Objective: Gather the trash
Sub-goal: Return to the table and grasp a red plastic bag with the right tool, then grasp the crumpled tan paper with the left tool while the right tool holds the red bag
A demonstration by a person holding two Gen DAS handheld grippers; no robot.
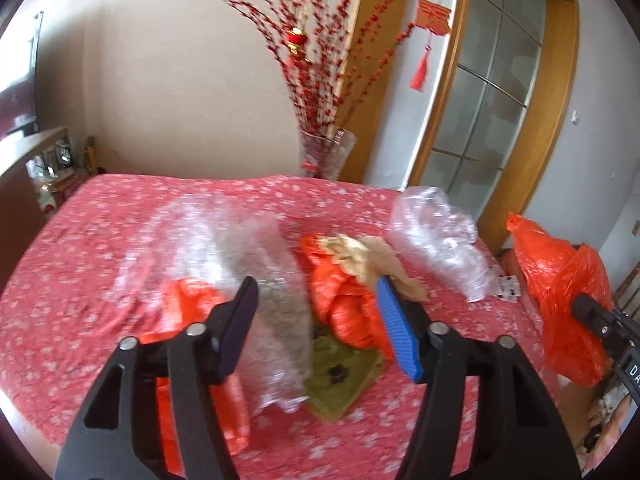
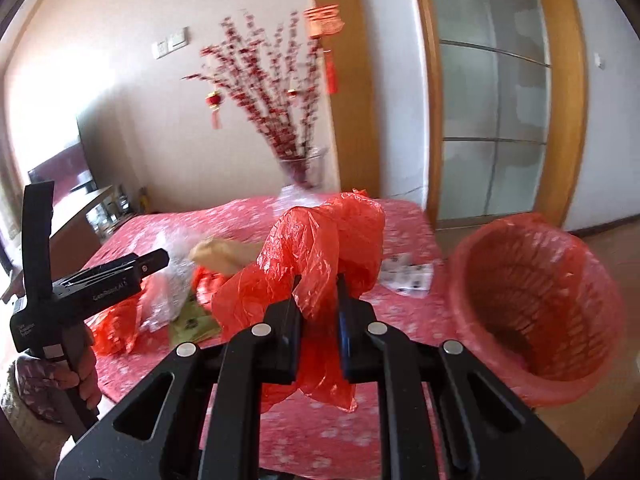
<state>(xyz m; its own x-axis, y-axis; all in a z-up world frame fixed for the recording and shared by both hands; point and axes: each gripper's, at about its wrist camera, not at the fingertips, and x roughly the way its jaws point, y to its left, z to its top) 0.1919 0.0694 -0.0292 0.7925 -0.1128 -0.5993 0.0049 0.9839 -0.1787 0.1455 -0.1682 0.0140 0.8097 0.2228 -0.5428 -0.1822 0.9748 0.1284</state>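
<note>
Where the right gripper (image 2: 318,280) clamps it between nearly closed jaws, a crumpled translucent orange-red plastic bag (image 2: 320,240) hangs lifted above the red floral tablecloth (image 2: 312,440), bunched over the fingers and trailing below them.

- Round basket lined with a red plastic bag (image 2: 532,304): off the table's right edge, mouth tilted toward the camera, just beside the held bag.
- Left gripper (image 1: 318,314): jaws wide apart, holding nothing, hovering over the litter in the middle of the table.
- Clear bubble-wrap sheet (image 1: 224,248): blurred, beneath and beyond the left finger.
- Second crumpled orange-red plastic bag (image 1: 344,304): between the fingers, with a beige crumpled paper wad (image 1: 360,256) on top.
- Flat olive-green packet (image 1: 340,376): under that bag's near edge.
- Third orange plastic piece (image 1: 188,304): partly hidden behind the left finger.
- Clear crumpled plastic wrap (image 1: 436,236): near the table's right edge.
- Small printed paper slips (image 2: 408,276): beyond the held bag.
- Glass vase of red blossom branches (image 1: 326,152): behind the table's far edge.
</note>
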